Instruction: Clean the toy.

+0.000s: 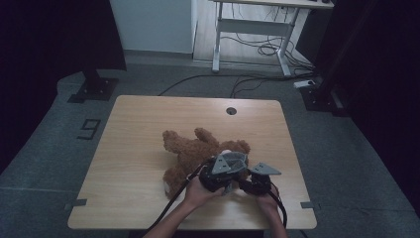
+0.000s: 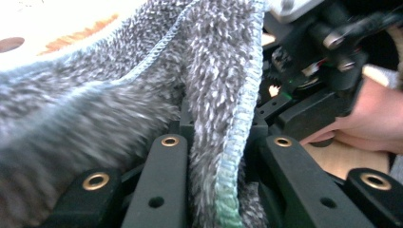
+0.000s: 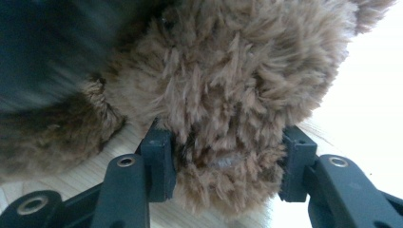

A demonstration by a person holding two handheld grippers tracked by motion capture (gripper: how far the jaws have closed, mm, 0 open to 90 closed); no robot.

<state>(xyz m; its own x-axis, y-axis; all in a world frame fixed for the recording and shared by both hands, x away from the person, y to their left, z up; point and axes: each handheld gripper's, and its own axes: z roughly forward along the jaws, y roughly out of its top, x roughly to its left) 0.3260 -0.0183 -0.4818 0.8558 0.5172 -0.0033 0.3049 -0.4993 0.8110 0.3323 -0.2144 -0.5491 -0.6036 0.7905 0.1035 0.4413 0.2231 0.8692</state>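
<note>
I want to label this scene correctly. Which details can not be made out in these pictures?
- High view: both claws cover the teddy bear's head, so its face is hidden.
- Left gripper view: the grey cloth is cut off by the edges; its full shape is unclear.
- Right gripper view: the upper left is dark blur.

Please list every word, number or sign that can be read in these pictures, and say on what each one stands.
"9": a dark figure marked on the grey floor left of the light wooden table in the high view; it could also be read as another character.
No readable text on the brown plush teddy bear, the grey fuzzy cloth with pale blue stitched edge, or the grippers.
</note>
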